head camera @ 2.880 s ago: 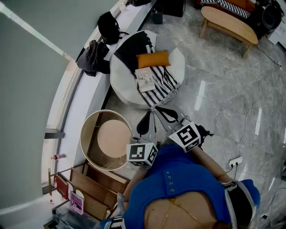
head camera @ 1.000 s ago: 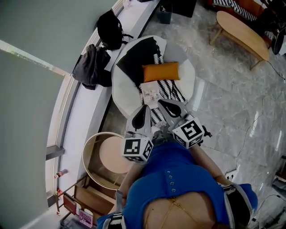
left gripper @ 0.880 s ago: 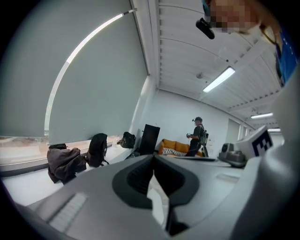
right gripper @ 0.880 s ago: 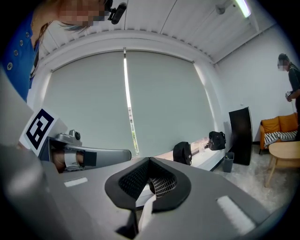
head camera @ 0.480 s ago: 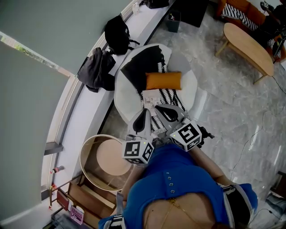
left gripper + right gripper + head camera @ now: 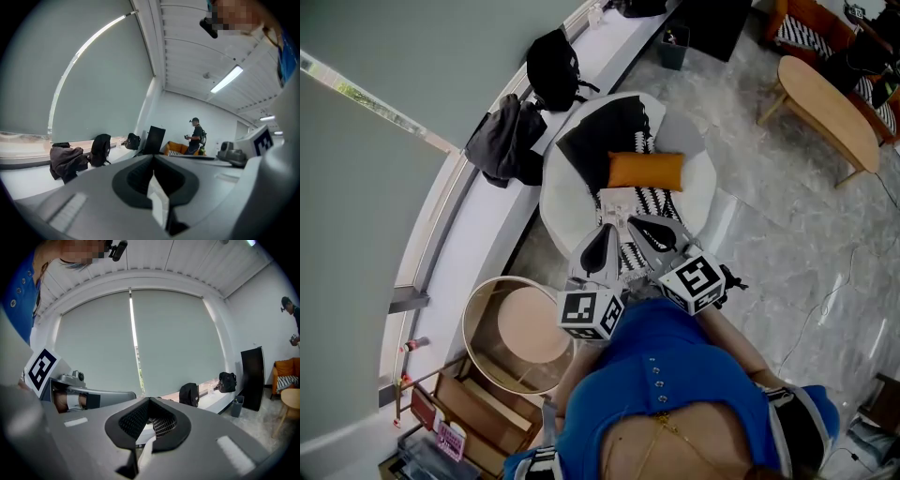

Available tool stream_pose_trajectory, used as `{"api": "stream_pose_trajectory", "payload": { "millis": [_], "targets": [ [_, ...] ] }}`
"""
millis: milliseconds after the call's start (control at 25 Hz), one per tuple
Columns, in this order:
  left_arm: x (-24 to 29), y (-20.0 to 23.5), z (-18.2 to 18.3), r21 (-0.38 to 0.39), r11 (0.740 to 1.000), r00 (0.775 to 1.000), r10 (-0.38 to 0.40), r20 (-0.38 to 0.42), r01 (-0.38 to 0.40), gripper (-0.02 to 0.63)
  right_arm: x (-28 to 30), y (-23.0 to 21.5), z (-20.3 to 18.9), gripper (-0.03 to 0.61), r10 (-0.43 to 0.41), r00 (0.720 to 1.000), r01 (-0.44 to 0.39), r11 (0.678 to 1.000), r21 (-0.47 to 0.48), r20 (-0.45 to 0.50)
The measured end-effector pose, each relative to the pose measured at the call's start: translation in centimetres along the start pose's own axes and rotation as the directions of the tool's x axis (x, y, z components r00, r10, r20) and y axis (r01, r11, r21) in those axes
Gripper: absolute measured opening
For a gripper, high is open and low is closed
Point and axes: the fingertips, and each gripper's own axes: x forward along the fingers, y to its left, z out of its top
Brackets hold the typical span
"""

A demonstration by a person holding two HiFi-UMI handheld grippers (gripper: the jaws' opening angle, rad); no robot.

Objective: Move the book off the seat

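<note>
Looking down from the head view, the book (image 6: 619, 201) lies on the round white seat (image 6: 555, 202), on a striped blanket (image 6: 654, 200) and just below an orange cushion (image 6: 646, 171). The left hand-held gripper (image 6: 607, 229) and the right hand-held gripper (image 6: 631, 219) sit side by side over the near edge of the seat, their tips just short of the book. Only this view shows the book.

The left gripper view shows what the head view cannot: the left hand-held gripper (image 6: 154, 187) has its jaws pressed together with nothing between them. Beyond them sit a jacket (image 6: 65, 161) and a backpack (image 6: 100, 150) on the window ledge, and a person (image 6: 194, 136) stands far off.

The right gripper view shows the right hand-held gripper (image 6: 143, 446) likewise closed and empty. The left one's marker cube (image 6: 41, 369) appears at the left, the backpack (image 6: 189, 393) ahead.
</note>
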Motion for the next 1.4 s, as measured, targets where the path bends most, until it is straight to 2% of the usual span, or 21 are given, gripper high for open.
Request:
{"api": "stream_pose_trajectory", "payload": {
  "millis": [640,1000,1240,1400],
  "targets": [
    [1.4,0.1,-1.3,-0.028,1.0,0.999,-0.005,-0.054,0.003,0.003,0.5,-0.9,-0.5,0.0,-0.001,1.0,0.001,1.0,0.012,-0.027],
    [3.3,1.8,-2.9,-0.058,0.998,0.994,-0.012,-0.108,0.006,0.003,2.7,-2.2,-2.2,0.0,-0.007,0.997,0.01,0.999,0.043,-0.077],
    [6.9,4.8,-5.6,-0.092,0.996,0.985,-0.012,-0.171,-0.004,0.003,6.1,-5.0,-5.2,0.0,-0.006,0.988,0.02,0.996,0.092,-0.152],
    [10.3,8.4,-9.6,-0.126,0.992,0.973,-0.01,-0.229,-0.02,0.003,9.9,-7.9,-10.1,0.0,-0.012,0.972,0.039,0.993,0.11,-0.235]
  ]
}}
